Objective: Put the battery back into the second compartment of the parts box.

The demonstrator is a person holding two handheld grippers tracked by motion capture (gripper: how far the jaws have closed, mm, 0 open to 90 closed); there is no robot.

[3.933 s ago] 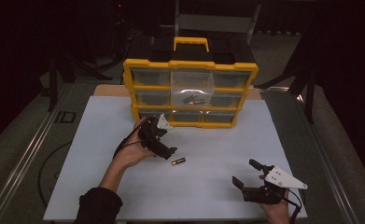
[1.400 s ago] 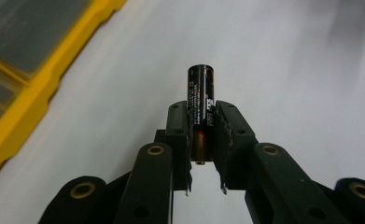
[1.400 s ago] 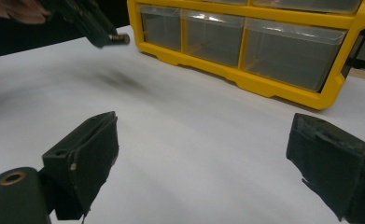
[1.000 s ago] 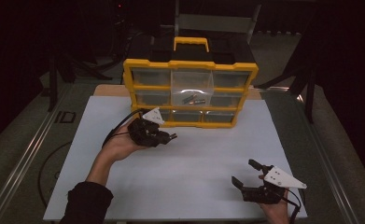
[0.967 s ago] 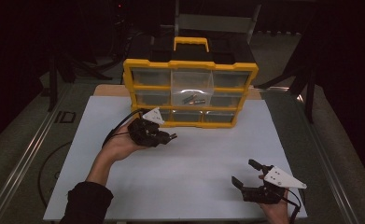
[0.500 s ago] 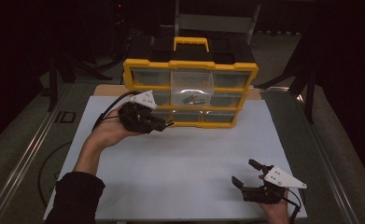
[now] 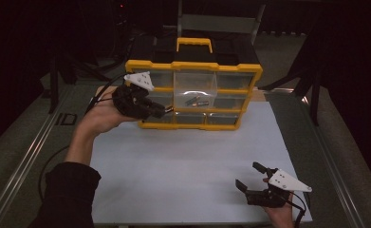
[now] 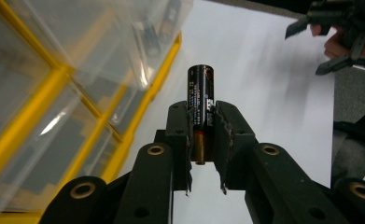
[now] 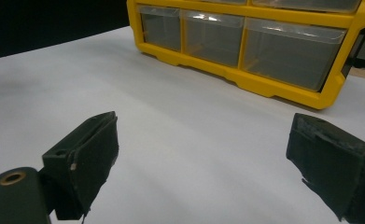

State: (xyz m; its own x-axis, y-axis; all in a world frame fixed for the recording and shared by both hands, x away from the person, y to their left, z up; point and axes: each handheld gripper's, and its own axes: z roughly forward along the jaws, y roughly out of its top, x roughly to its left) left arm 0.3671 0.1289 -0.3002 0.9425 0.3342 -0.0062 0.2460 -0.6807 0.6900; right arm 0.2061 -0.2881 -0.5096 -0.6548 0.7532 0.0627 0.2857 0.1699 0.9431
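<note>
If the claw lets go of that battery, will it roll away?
Probably. The battery is a smooth round cylinder, so on the flat white table it would likely roll. It looks stiff and smooth, so the left gripper, pinching only its lower half, could perhaps let it slip.

Left gripper [image 8: 202,135], lower centre: jaws clamped on upright black battery [image 8: 200,100]. Yellow drawer cabinet [image 8: 59,93], left. White table [image 8: 264,79], centre right. Other gripper [image 8: 339,32], upper right

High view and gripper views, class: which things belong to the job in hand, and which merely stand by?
In the job:
left gripper
battery
open drawer
yellow organiser

Standing by:
right gripper
white mat
closed drawers
</note>
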